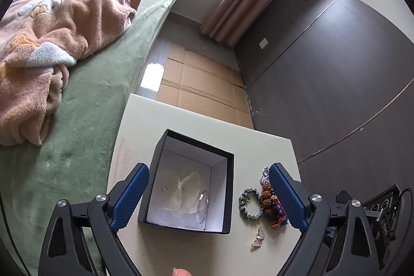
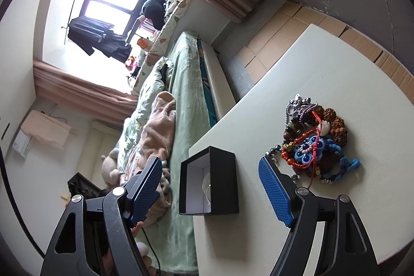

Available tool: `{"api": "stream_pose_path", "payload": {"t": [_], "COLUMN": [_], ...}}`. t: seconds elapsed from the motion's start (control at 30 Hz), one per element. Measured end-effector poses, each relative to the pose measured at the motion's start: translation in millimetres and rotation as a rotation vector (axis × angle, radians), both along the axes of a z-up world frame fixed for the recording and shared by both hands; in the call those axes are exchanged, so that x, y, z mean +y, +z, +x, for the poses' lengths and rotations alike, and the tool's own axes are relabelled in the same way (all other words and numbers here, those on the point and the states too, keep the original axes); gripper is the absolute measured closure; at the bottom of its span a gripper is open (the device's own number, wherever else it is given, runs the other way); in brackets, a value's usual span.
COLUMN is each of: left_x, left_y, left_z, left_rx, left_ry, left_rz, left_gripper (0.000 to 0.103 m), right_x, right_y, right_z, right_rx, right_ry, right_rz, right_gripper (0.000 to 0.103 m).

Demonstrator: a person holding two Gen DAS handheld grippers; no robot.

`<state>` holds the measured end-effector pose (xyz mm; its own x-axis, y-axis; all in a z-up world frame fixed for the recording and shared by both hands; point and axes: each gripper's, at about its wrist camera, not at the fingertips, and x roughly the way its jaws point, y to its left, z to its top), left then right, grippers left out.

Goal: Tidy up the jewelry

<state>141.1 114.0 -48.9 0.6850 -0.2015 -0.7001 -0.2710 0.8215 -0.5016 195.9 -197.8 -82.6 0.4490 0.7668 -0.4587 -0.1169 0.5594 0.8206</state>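
Several bracelets point(image 2: 314, 140) heaped right of box point(image 1: 189, 185), apart | light, limp, tangly; pinch one loop at heap's edge | left gripper point(image 1: 208, 198) spread above box | right gripper point(image 2: 209, 188) spread, empty

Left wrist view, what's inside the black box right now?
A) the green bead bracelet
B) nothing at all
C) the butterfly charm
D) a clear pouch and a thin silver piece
D: the black box holds a crumpled clear pouch and a thin silver piece, while the green bead bracelet and butterfly charm lie outside on the table.
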Motion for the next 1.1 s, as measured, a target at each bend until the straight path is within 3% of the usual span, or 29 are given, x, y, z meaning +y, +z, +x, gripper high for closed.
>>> {"api": "stream_pose_path", "payload": {"t": [0.27,0.5,0.67,0.93,1.1], "left_x": [-26.1,-72.7,-103.9,-154.5,-171.7], "left_y": [9.9,11.5,6.2,-19.1,-40.1], "left_z": [9.3,23.7,34.6,53.7,66.1], "left_rx": [-0.044,-0.064,-0.055,0.017,0.074], "left_ry": [-0.066,-0.195,-0.278,-0.384,-0.418], "left_rz": [0.027,0.072,0.093,0.158,0.152], "left_gripper": [0.009,0.011,0.025,0.056,0.058], "right_x": [-45.0,-77.4,-89.2,-107.9,-106.0], "right_y": [8.4,-1.2,-12.2,-27.7,-28.0], "right_z": [-0.3,9.4,15.8,25.4,29.3], "right_rx": [-0.012,0.063,0.130,0.207,0.215], "right_ry": [-0.088,-0.138,-0.151,-0.167,-0.170], "right_rz": [-0.060,-0.147,-0.211,-0.152,-0.154], "right_gripper": [0.026,0.026,0.026,0.026,0.027]}}
